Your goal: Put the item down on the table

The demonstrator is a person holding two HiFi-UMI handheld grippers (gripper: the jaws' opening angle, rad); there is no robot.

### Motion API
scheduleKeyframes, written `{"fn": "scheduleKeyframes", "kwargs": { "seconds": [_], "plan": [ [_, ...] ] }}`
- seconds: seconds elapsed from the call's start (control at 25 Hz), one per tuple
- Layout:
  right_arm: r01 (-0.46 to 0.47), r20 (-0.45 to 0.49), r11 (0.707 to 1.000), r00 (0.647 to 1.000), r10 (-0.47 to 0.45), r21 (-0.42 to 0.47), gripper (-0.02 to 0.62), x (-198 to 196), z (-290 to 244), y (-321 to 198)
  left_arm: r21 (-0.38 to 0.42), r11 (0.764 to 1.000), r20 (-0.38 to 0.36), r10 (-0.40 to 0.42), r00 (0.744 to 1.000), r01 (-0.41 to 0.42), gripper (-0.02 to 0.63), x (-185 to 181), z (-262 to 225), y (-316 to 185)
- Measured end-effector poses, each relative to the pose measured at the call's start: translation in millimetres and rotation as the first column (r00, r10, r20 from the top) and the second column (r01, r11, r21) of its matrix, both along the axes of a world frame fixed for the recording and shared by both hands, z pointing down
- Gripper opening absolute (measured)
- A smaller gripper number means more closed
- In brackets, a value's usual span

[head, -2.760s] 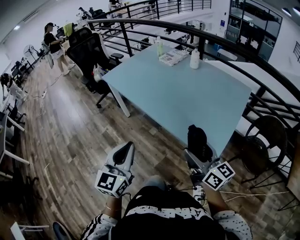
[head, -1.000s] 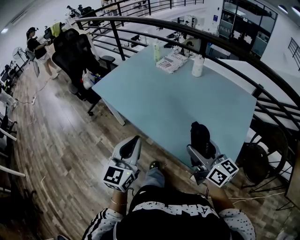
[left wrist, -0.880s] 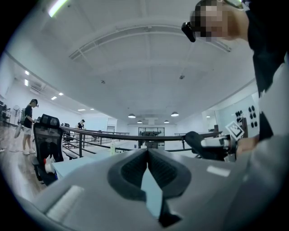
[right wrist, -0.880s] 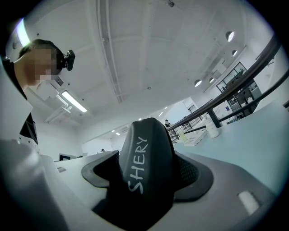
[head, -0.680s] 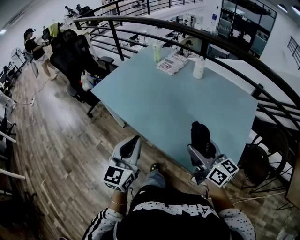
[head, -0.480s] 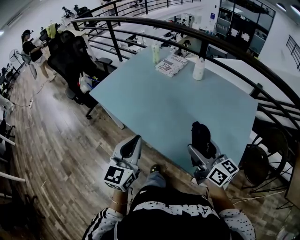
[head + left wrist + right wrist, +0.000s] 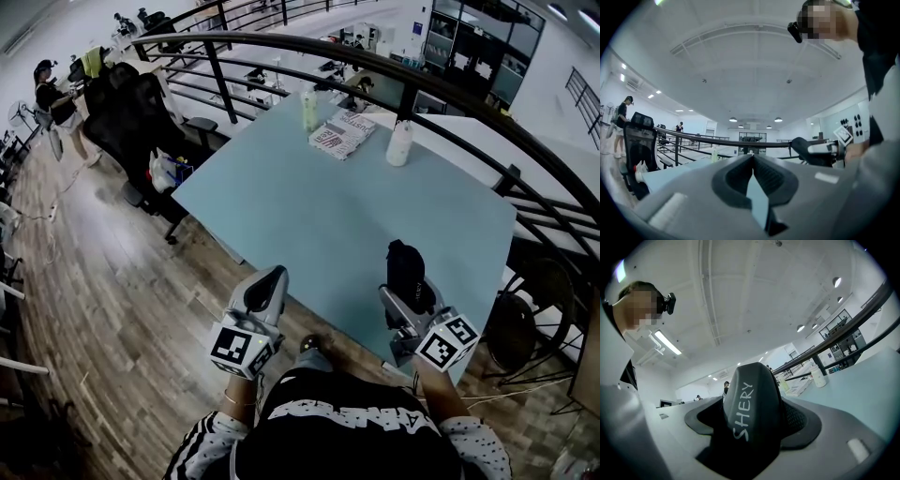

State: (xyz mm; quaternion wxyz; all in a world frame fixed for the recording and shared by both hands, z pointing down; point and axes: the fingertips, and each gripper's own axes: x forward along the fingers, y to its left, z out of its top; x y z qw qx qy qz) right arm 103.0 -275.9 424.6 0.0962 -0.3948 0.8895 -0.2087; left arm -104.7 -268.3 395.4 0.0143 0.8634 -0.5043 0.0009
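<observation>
One black case (image 7: 405, 272) juts from the right gripper (image 7: 411, 311), pinched between its jaws with its long axis toward twelve o'clock, seemingly over the table (image 7: 319, 206) at its near edge. At nine o'clock the left gripper (image 7: 263, 292), jaws pressed together on nothing, hangs short of that edge.

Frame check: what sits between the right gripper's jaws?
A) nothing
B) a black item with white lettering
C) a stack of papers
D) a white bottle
B: in the right gripper view, the right gripper is shut on a black item with white lettering, one jaw on each side of it.
</observation>
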Motion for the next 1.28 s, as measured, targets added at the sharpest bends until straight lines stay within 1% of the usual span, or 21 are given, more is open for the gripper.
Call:
{"fn": "scheduleKeyframes", "kwargs": {
  "seconds": [0.28, 0.64, 0.92, 1.28],
  "plan": [
    [-0.026, -0.013, 1.000, 1.000, 0.026, -0.006, 0.373, -15.7, 3.0, -34.8, 0.000, 1.000, 0.004, 0.022, 1.000, -0.022, 0.000, -17.7, 5.7, -38.2],
    [-0.066, -0.033, 0.997, 0.997, 0.065, -0.028, 0.373, -30.1, 14.4, -69.8, -0.006, 0.998, 0.008, 0.060, 0.998, -0.060, 0.000, -31.8, 14.0, -78.8],
    [-0.107, -0.049, 0.993, 0.993, 0.105, -0.046, 0.373, -35.5, 25.4, -91.6, -0.020, 0.996, 0.011, 0.090, 0.996, -0.089, 0.000, -38.1, 21.3, -108.1],
    [-0.146, -0.061, 0.987, 0.988, 0.142, -0.069, 0.373, -46.9, 42.3, -113.6, -0.014, 0.992, 0.014, 0.129, 0.992, -0.129, 0.000, -48.9, 28.8, -136.5]
  ]
}}
